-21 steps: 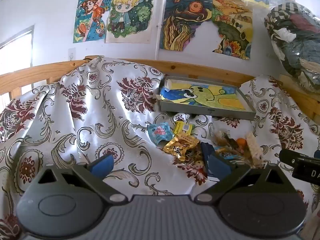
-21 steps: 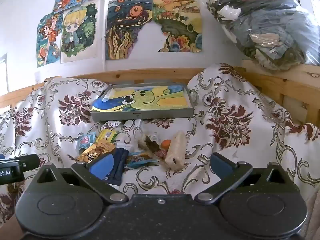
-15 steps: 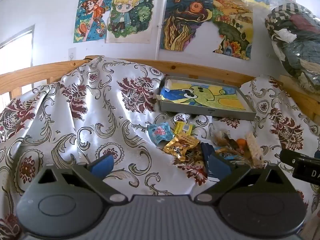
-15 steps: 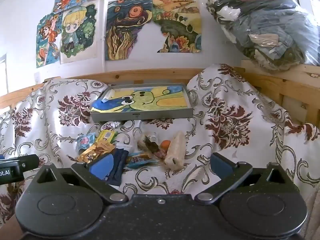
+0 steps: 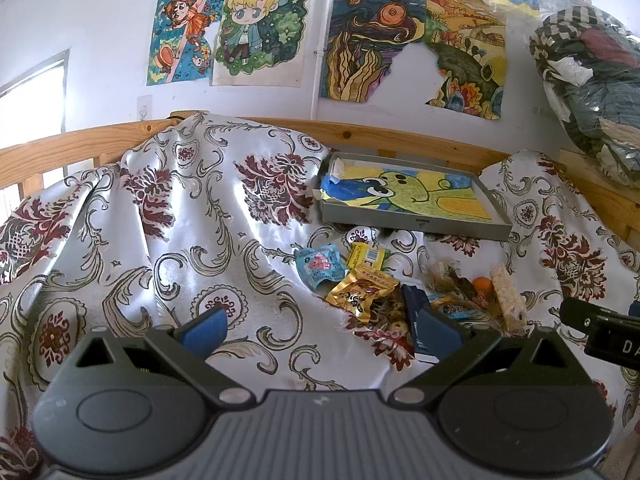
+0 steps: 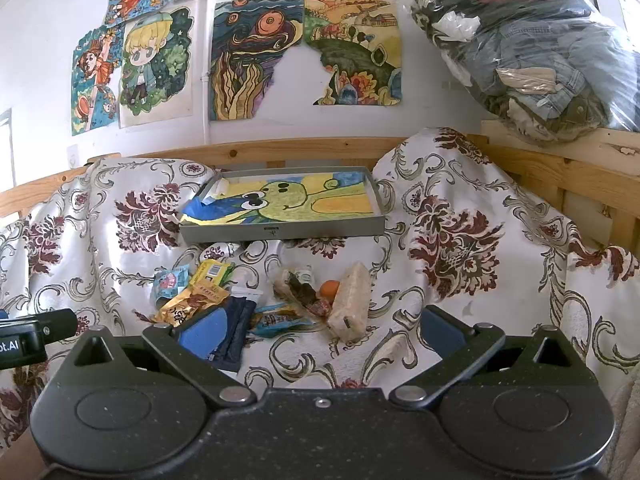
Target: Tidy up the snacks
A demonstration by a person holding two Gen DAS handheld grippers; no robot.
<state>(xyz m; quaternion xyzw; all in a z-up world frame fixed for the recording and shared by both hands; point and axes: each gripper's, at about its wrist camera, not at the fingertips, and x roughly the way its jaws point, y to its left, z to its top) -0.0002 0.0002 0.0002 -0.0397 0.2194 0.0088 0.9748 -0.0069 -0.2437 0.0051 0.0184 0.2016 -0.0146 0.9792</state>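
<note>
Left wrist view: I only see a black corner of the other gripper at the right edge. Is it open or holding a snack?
Observer: The right gripper is open, with nothing between its fingers.
Operator: Which snack lies nearest in front of it?
Observer: The pale rice bar. It lies on the cloth just ahead of the gap between the fingers, untouched.

We see the left gripper [image 5: 320,326] along the lower frame: dark grey ribbed body, two round housings, silver rivets, blue pads [image 5: 206,326]. The right gripper [image 6: 320,326] is black and speckled, same shape, blue pads [image 6: 204,328]; white lettering marks each tool's side at frame edges.
</note>
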